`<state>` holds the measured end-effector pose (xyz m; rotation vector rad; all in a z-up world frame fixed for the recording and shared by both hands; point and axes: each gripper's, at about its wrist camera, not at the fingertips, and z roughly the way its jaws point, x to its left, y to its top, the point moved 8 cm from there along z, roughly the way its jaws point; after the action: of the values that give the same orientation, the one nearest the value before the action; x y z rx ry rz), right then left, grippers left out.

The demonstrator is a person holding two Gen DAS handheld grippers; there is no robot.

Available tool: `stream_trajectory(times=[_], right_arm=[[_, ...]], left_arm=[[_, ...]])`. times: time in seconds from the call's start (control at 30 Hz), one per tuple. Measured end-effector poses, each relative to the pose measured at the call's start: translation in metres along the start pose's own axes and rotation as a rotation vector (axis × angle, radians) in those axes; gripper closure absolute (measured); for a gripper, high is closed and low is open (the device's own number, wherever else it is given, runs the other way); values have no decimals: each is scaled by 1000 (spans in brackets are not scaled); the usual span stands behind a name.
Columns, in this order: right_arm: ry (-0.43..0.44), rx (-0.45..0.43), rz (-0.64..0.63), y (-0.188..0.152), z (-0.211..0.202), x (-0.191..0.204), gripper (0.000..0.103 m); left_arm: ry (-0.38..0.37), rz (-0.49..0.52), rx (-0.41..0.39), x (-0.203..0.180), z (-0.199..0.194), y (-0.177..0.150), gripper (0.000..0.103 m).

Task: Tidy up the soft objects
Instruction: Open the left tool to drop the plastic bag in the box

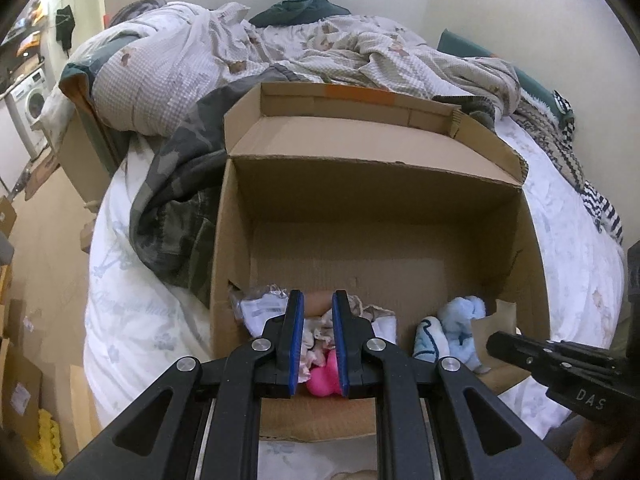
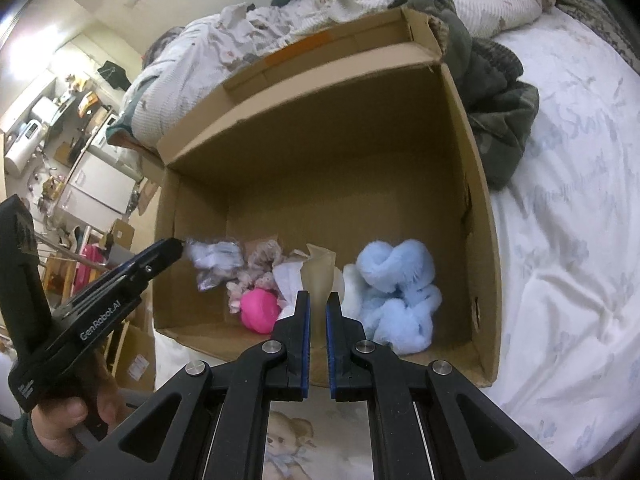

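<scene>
1. Left tool (image 1: 317,344) and right tool (image 2: 318,334): both pressed together, empty, poised over the open brown cardboard box (image 2: 472,184) on the bed.
2. Fluffy pale-blue plush toy (image 2: 394,292) and round pink soft toy (image 2: 260,312) lie along the box's near wall, probably gathered for storage.

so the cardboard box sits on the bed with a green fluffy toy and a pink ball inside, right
Not quite: the fluffy toy is light blue, not green, as the right wrist view shows. The cardboard box does sit on the bed, with the pink ball inside.

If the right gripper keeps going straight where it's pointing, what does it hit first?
Probably the pale translucent soft piece standing in the cardboard box, right between the right gripper fingertips; depth is uncertain.
</scene>
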<state>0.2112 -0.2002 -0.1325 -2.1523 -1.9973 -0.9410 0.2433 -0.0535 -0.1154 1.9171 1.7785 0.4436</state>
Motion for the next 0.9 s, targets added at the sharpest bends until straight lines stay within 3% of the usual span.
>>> stream_trajectory(times=[0.43,0.6,0.7,0.77,0.9], right_arm=[[-4,14,0,2,11,1,94],[-1,11,7,3,12,0,92],[1,3,12,5,11,-1,89],[4,-4,23,6,10,-3,82],[2,-16,37,8,8,-6,77]], left_arm=[[9,-5,42,-1,5,-7,90],[9,-11,60,0,6,-10,85],[24,-19,69,3,6,-11,72],[32,-32,66,5,4,-11,47],[52,-31,38,8,-1,-9,43]])
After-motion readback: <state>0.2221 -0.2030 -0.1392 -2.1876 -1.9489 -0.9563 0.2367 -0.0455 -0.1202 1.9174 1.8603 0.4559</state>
